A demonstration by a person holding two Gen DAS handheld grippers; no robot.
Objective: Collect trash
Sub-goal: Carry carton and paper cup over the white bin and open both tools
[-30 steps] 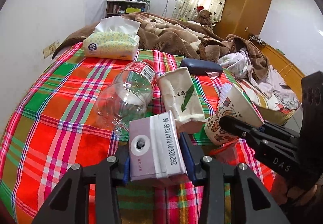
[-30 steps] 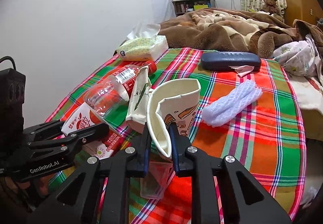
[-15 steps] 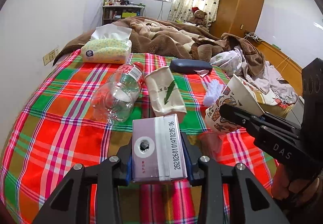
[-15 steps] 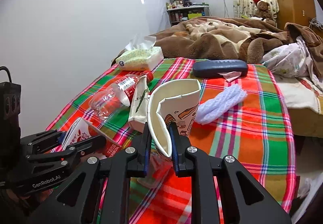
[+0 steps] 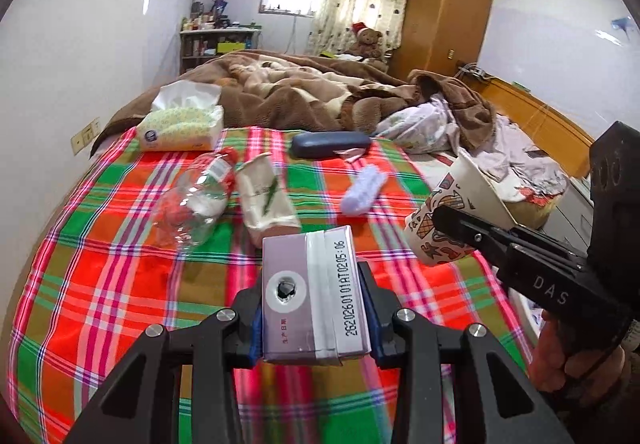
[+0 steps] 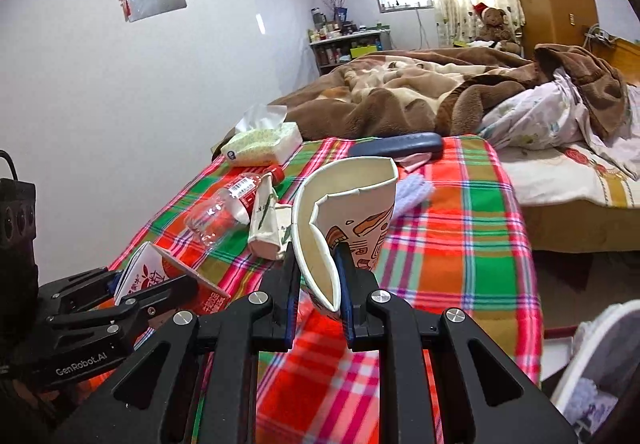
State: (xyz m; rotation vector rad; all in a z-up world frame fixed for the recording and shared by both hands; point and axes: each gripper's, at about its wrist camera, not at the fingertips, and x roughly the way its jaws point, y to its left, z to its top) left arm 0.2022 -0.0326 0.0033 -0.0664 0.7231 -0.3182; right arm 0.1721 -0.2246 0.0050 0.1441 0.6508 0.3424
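My left gripper [image 5: 312, 308] is shut on a small drink carton [image 5: 312, 296] and holds it above the plaid bed cover. It also shows in the right wrist view [image 6: 160, 276]. My right gripper [image 6: 316, 284] is shut on the rim of a crushed paper cup [image 6: 352, 216], lifted off the bed; the cup also shows in the left wrist view [image 5: 452, 216]. On the cover lie an empty clear plastic bottle [image 5: 196, 200], a flattened cream carton [image 5: 264, 200] and a pale purple wrapper [image 5: 364, 192].
A tissue pack [image 5: 180, 124] and a dark blue case [image 5: 330, 144] lie near the brown blanket [image 5: 304, 92]. A white wall runs along the left. Crumpled clothes [image 5: 516, 164] lie at the bed's right. A white bin rim [image 6: 592, 360] shows on the floor, lower right.
Both grippers have risen and pulled back from the bed with the carton and the cup still held. The items on the cover look farther away.
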